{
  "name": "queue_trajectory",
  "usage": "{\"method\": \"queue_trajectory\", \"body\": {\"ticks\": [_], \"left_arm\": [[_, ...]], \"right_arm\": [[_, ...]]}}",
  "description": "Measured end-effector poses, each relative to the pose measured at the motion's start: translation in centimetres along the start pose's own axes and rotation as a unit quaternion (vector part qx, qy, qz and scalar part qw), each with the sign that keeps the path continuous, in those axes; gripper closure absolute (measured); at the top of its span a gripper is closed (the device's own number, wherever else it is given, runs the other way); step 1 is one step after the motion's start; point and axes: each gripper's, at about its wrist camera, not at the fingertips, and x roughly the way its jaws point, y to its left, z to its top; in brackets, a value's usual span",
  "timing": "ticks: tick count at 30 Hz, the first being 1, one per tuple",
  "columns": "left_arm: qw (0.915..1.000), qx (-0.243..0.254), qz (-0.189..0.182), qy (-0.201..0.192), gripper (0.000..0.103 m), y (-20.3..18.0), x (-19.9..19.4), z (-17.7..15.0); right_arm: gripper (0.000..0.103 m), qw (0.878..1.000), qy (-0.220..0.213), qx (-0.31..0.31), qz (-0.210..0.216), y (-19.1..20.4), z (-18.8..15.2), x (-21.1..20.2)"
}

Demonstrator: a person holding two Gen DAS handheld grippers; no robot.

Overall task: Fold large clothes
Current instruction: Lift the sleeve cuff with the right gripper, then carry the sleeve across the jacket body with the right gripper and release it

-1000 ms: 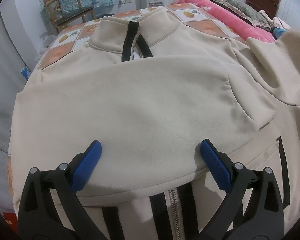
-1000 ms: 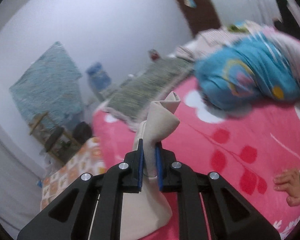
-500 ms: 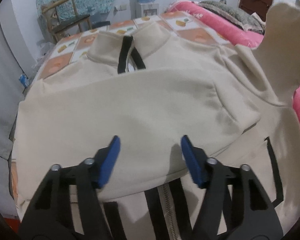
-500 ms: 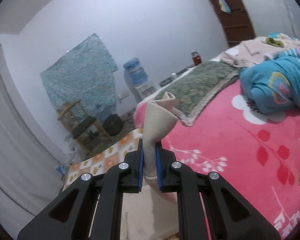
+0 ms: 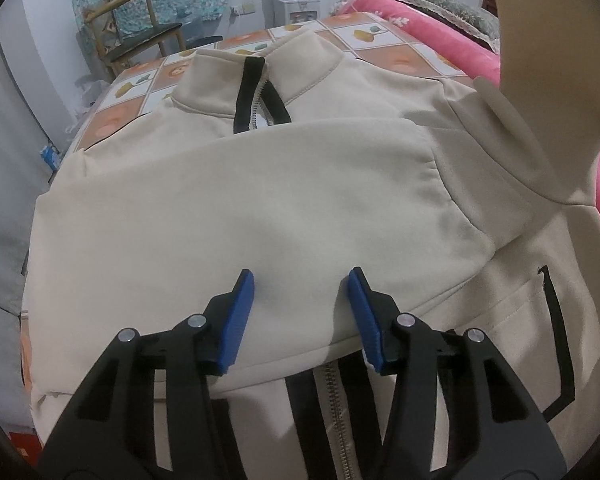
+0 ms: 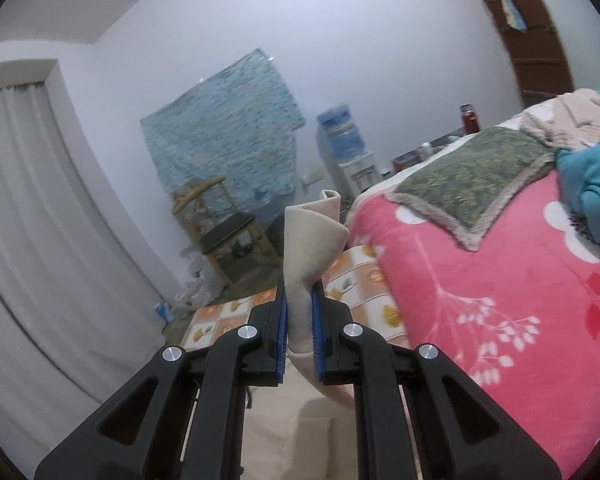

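Cream jacket (image 5: 260,208) lay on the tiled mat; the left hand-held gripper (image 5: 300,316) was closing over the folded sleeve, while the right hand-held gripper (image 6: 299,336), pinching the other sleeve's cuff (image 6: 312,240), had swung it up for crossing over.

black grippers (image 5: 301,322), blue pads (image 5: 236,320)

White walls (image 6: 180,20); pale curtain (image 6: 40,220) at left; teal cloth (image 6: 224,128) hung centre, wooden chair (image 6: 228,236) below; water dispenser (image 6: 344,144) right of centre; pink bed (image 6: 480,300) at right.
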Motion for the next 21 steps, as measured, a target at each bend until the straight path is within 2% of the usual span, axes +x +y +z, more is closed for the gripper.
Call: {"method": "queue_trajectory", "body": {"ticks": [5,10,13,15,18,21], "left_arm": [[1.0000,0.000,-0.006,-0.006,0.056,0.2,-0.2,-0.2],[0.9991,-0.018,-0.005,-0.038,0.056,2.0,-3.6,-0.4],[0.9982,-0.035,0.007,-0.047,0.056,4.2,-6.1,-1.0],[0.9973,-0.055,0.010,-0.048,0.060,6.1,-7.2,-1.9],[0.9946,-0.092,-0.001,-0.049,0.065,9.2,-8.5,-3.8],[0.9918,-0.114,-0.018,-0.057,0.065,11.6,-9.4,-5.8]], "right_arm": [[0.092,0.999,0.022,-0.027,0.014,2.5,-1.0,1.4],[0.092,0.998,0.041,-0.031,0.018,3.0,-0.8,2.1],[0.092,0.998,0.047,-0.031,0.015,3.5,-0.7,2.2],[0.092,0.998,0.051,-0.040,0.013,4.4,-0.8,2.6],[0.092,0.996,0.060,-0.057,0.016,6.3,-1.4,3.2],[0.092,0.992,0.073,-0.095,0.026,10.0,-3.0,3.8]]}}
